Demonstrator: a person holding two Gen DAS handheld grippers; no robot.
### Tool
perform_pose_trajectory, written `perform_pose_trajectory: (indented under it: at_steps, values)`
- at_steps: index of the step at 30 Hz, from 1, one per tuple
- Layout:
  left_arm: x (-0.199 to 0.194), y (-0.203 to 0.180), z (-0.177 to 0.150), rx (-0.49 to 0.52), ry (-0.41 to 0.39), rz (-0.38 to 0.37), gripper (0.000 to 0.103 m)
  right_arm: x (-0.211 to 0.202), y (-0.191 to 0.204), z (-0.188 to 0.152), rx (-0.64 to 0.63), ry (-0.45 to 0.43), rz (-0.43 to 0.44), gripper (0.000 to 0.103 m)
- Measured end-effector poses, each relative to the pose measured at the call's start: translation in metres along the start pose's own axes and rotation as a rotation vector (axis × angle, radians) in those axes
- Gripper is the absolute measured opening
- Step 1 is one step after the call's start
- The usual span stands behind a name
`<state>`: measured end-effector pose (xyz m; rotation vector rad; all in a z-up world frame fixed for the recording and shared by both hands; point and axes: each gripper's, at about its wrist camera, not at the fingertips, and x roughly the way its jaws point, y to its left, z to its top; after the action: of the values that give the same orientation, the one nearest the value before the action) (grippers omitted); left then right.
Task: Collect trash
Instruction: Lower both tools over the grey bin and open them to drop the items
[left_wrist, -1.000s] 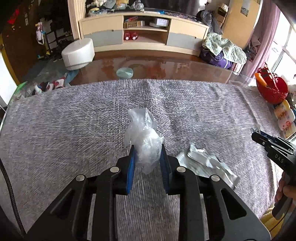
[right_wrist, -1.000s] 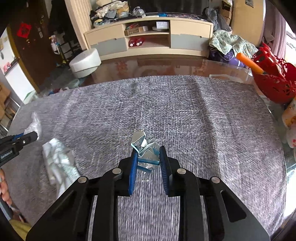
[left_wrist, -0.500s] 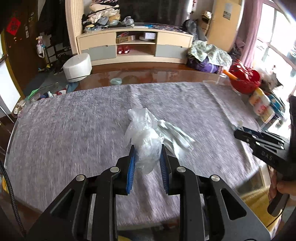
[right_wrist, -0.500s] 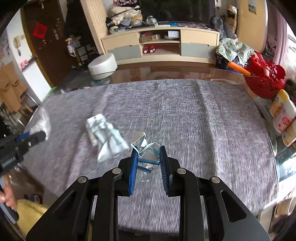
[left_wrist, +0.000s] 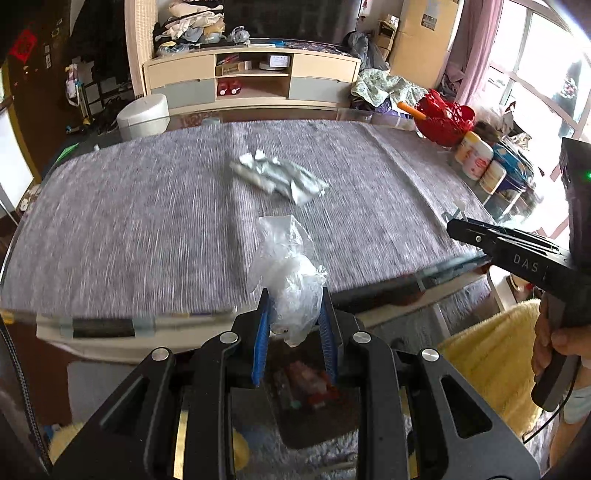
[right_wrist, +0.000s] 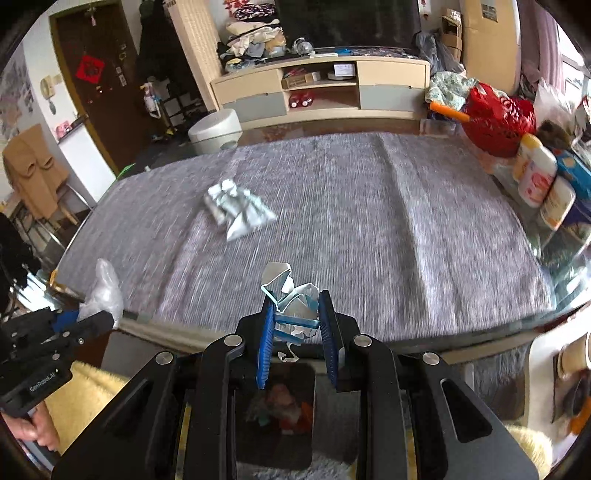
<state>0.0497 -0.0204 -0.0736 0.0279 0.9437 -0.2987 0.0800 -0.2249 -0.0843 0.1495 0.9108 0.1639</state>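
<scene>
My left gripper (left_wrist: 294, 306) is shut on a crumpled clear plastic bag (left_wrist: 286, 273) and holds it off the table's near edge, above a dark bin (left_wrist: 306, 398) on the floor with colourful trash in it. My right gripper (right_wrist: 297, 314) is shut on a crumpled blue-and-white wrapper (right_wrist: 295, 302), also past the near edge above the same bin (right_wrist: 277, 406). A silver foil wrapper (left_wrist: 277, 177) lies on the grey tablecloth (left_wrist: 129, 221); it also shows in the right wrist view (right_wrist: 238, 208).
A red basket (right_wrist: 495, 118), bottles (right_wrist: 535, 173) and a blue box stand along the table's right end. A white round stool (left_wrist: 142, 116) and a TV cabinet (left_wrist: 251, 81) lie beyond the far edge. Yellow fabric (left_wrist: 491, 354) is beside the bin.
Both grippers have pulled back from the table's middle to beyond its near edge, each still holding its piece of trash. The bin has come into view below them.
</scene>
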Motion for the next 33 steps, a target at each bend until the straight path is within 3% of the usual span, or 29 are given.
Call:
perform_pose_trajectory:
  at_steps: [7,16,24,33]
  values:
    - [-0.002,-0.013,-0.045,0.016,0.027,-0.032,0.023,0.006,0.015,-0.043,-0.026,0.058,0.017,0.025]
    - [0.029,-0.023,-0.092,-0.002,0.128,-0.063,0.023,0.036,0.012,-0.092,-0.013,0.155,0.006,0.025]
    - [0.072,-0.023,-0.123,-0.026,0.237,-0.103,0.023,0.069,0.01,-0.118,-0.005,0.237,0.004,0.025]
    - [0.111,-0.026,-0.14,-0.023,0.34,-0.125,0.023,0.099,0.016,-0.125,-0.019,0.306,0.022,0.027]
